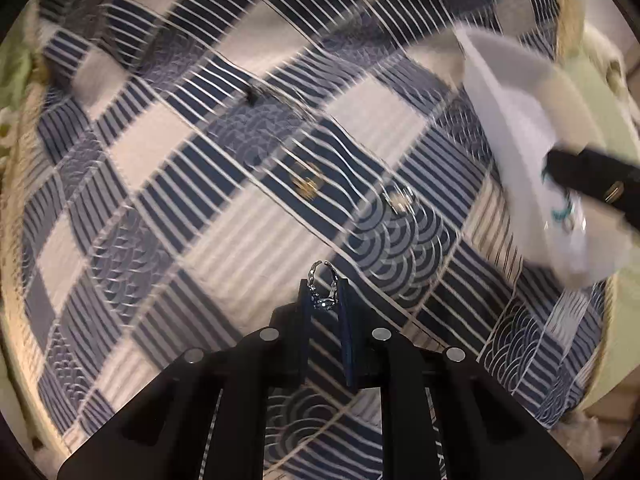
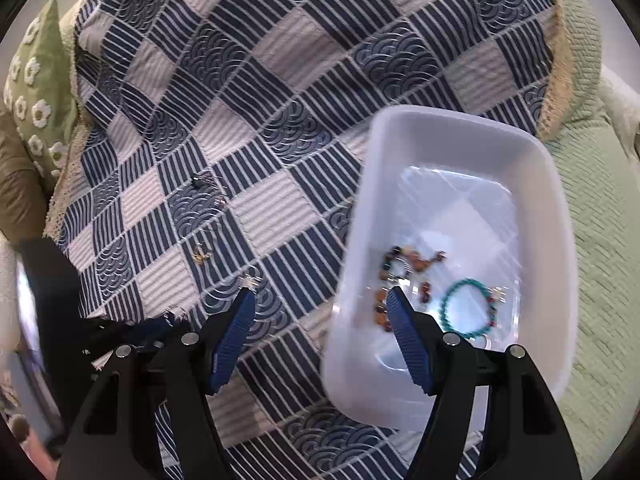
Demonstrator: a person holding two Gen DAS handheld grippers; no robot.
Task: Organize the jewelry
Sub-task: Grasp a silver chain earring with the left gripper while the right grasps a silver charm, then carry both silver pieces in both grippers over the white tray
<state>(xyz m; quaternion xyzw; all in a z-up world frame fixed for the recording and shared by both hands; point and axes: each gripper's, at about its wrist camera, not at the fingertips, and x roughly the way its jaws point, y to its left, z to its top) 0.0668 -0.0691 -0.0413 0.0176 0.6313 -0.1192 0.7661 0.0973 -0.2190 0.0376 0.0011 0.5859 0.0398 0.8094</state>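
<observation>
Both my views are bright and evenly lit, with soft, faint shadows. My left wrist view is smeared by motion blur; the patchwork quilt (image 1: pixel 224 184) streaks toward ten o'clock, and the white tub (image 1: pixel 516 140) at two o'clock is hazy. My right view is sharper. Fisheye bending curves the edges, and black corners ring both pictures.

left tool (image 1: pixel 324 300): matte black angular linkage arms, four round silver pivot pins, slim dark blue pads. right tool (image 2: pixel 320 300): the same black frame and silver pins, ribbed bright blue pads; pale lettering on one arm, apparently, too blurred to read.
</observation>
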